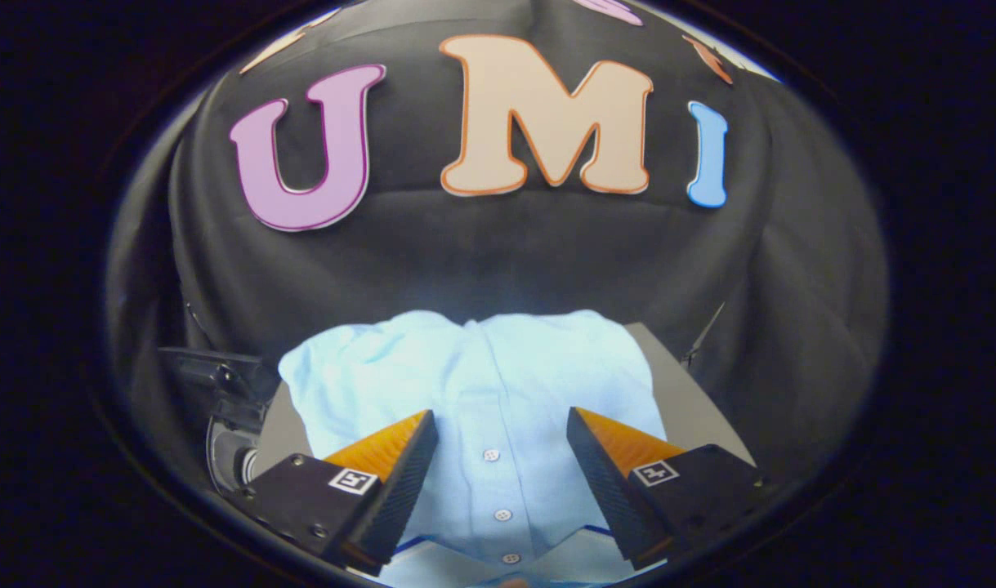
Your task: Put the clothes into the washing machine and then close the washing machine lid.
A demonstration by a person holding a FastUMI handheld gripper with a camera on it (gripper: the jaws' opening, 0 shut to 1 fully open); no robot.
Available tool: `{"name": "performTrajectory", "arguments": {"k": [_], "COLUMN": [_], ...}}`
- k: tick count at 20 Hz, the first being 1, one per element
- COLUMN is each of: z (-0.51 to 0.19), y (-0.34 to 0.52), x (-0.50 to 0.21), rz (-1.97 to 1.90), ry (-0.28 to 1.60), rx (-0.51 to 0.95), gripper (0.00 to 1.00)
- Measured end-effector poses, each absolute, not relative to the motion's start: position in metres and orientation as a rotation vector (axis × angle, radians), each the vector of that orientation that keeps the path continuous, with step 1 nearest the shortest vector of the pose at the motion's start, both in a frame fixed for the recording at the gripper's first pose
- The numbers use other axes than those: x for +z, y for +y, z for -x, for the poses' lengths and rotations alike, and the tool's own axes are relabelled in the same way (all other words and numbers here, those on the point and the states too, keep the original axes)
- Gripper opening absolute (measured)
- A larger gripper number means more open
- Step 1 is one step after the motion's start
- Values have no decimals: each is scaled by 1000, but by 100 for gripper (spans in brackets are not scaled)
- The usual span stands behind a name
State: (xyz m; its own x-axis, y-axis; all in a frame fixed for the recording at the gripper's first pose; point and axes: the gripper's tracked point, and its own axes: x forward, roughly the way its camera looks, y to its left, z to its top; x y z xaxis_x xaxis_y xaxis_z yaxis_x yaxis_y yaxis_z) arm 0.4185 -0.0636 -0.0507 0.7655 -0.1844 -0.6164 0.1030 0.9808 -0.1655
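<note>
The gripper (502, 429) is held with its two fingers spread wide apart, gripping nothing; the gap between them is open and unobstructed. Directly between and beneath the fingers lies the task's garment, a pale blue woven button-front shirt (481, 384), spread flat with its placket running up the centre of the gap. Three small white buttons (490, 455) sit in line along that placket, between the fingertips. Whether the fingertips touch the fabric cannot be determined; they appear to hover just above it. The shirt rests on a flat grey table surface (694, 408), bare to the right of the right finger and beyond the shirt's edge. To the left, beyond the left finger and near the shirt's left edge, a dark rounded piece of equipment (220, 392) is partly visible; it may be the washing machine, but this cannot be confirmed. The step in hand is judged to be the first: positioning over the shirt for pick-up, with loading and lid closure not yet done. The next move calls for lowering the fingers into the cloth, closing them to pinch a fold near the placket, and verifying that both fingers hold fabric before lifting.
</note>
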Motion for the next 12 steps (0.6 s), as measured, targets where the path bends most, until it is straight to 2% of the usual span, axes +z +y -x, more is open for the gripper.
{"name": "performTrajectory", "arguments": {"k": [2,3,5,9,12], "z": [-433,-423,-426,-416,-397], "y": [-62,-63,-65,-67,-55], "x": [-45,-52,-48,-49,-43], "rz": [92,95,107,76,53], "ry": [592,656,631,634,615], "rx": [-134,-124,-119,-144,-79], "gripper": [100,99,95,15,4]}}
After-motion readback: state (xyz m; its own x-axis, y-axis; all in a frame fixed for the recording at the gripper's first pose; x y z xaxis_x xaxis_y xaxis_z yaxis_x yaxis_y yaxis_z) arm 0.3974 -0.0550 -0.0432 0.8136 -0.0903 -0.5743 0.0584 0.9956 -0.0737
